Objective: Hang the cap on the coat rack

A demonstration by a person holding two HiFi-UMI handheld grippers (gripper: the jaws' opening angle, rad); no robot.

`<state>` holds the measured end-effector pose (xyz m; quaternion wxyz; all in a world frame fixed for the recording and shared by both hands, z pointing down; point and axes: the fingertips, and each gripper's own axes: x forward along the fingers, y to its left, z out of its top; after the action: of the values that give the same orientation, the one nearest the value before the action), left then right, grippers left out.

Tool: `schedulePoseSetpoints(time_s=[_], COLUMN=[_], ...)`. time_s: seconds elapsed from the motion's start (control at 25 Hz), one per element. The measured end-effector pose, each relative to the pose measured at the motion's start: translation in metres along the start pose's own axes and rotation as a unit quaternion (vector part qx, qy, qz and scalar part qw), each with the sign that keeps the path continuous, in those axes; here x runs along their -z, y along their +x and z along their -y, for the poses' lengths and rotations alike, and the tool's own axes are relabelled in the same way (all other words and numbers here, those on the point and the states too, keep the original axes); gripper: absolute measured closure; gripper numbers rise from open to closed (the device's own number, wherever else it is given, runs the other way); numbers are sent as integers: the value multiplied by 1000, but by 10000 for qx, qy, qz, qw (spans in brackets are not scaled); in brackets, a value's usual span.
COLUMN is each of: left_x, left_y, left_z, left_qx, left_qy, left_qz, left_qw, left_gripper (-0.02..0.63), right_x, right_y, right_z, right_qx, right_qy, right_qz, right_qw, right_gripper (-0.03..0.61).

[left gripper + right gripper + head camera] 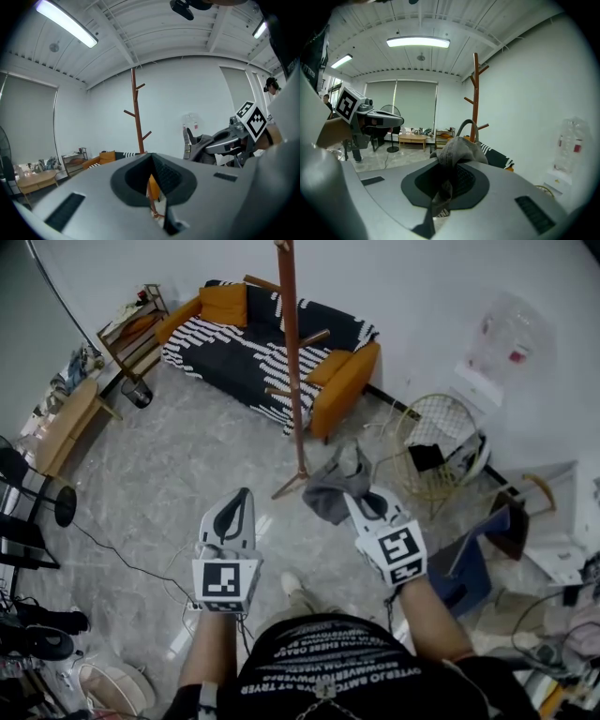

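Right gripper view: the right tool [449, 165] is clenched on the cap [457, 146]. The cap is soft, crumpled grey cloth. A fold of it is pinched between the ribbed dark pads, and its curved strap arches above the bunched fabric. The cap is held in the air on the near side of the coat rack [475, 93], apart from its pegs. The rack is a slim, reddish-brown wooden pole with short, upward-slanting pegs.

In the head view the left tool [237, 507] is also short of the rack's foot and a little to its left. Its smooth grey jaws are drawn together on nothing.

Around the rack lies a glossy, grey marbled floor [169, 484]. Behind the rack, against the white wall, stands an orange sofa [253, 352] under a black-and-white striped cover. To the rack's right sits a round wire basket [436, 446]. Far to its left is a low wooden desk [66, 427].
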<state>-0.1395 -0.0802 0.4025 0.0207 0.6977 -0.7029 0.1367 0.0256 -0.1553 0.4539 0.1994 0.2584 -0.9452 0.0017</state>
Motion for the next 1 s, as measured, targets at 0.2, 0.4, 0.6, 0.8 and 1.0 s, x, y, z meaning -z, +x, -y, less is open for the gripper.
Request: schedulePoseSetpoints(time_s=[0.2,0.4,0.6,0.8,1.0], left_x=[-5,-7,-5,-2,4], left_y=[14,31,41,47,51], left_z=[-16,-40,-56,-75,-93], left_qx=[44,12,95,127,203], left_qy=[-14,-40,-11,-3,3], left_qz=[21,67,92,114,111], left_qw=[10000,10000,9999,9999,9997], left_gripper=[620,620,620,620,620], right_x=[-10,-27,-38,-49,-57], right_y=[26,49,66,83,98], right_z=[6,11,10,3,-3], right_qx=[55,109,156,181,296], right_qy=[39,50,108,54,0], right_qz=[-2,86,229,311,364], right_qw=[10000,9999,9996,9993,9989], right_gripper=[561,561,561,561,561])
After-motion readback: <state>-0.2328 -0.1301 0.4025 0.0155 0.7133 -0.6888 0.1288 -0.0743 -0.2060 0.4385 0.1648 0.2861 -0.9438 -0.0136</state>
